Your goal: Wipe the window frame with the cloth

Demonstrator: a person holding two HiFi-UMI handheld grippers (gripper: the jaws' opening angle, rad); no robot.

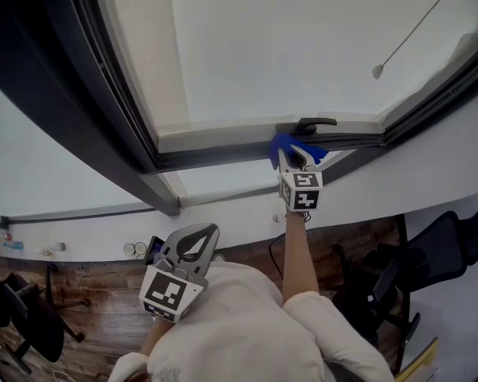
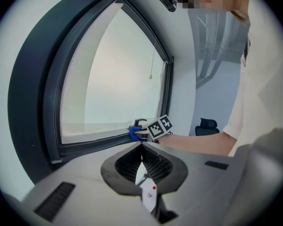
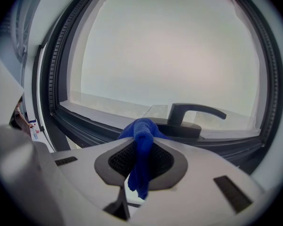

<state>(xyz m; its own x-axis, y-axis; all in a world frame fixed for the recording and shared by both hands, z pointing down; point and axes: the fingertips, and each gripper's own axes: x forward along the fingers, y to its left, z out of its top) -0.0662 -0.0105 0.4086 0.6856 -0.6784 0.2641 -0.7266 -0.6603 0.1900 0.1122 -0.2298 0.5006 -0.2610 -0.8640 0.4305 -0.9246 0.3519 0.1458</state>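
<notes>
Right claw [image 3: 141, 144] grips the blue cloth [image 3: 142, 127] at the window frame [image 3: 78, 121]. A black handle [image 3: 196, 110] sits just ahead. Left claw [image 2: 141, 146] is closed and empty.

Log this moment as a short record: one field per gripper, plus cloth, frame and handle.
right gripper: shut on the blue microfibre cloth, raised to the window
left gripper: fingers together, nothing between them, held low by the person's chest
cloth: bunched tip at the bottom rail, beside the handle; contact unclear
frame: dark grey window frame, pane bright, nothing else on it
handle: black lever handle on the bottom rail, lever lying along it
</notes>
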